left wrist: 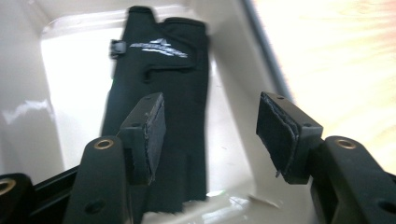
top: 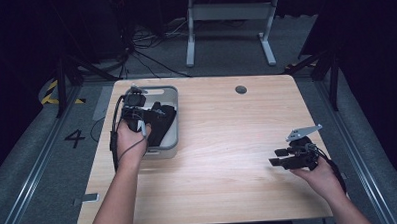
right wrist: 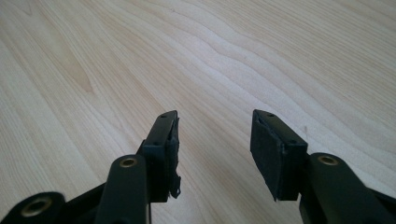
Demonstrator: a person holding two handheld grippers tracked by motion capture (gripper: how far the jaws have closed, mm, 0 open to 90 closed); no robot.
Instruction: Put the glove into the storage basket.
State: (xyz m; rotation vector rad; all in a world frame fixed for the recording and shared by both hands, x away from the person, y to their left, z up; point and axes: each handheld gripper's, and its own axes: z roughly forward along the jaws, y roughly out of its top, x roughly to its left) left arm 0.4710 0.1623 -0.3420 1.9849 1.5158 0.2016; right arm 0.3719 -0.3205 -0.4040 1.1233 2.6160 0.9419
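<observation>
left gripper point(left wrist: 210, 126) spread over black fabric glove point(left wrist: 161, 93) in glossy grey bin point(top: 172, 118); white logo legible close up. right gripper point(right wrist: 215, 144) spread above pale woodgrain desk point(top: 227, 136).

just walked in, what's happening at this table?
A person works with a hand-held gripper in each hand. The left hand-held gripper hangs open over a black glove lying in a grey bin at the table's left edge. The right hand-held gripper, open and holding nothing, sits low over bare wood.
</observation>
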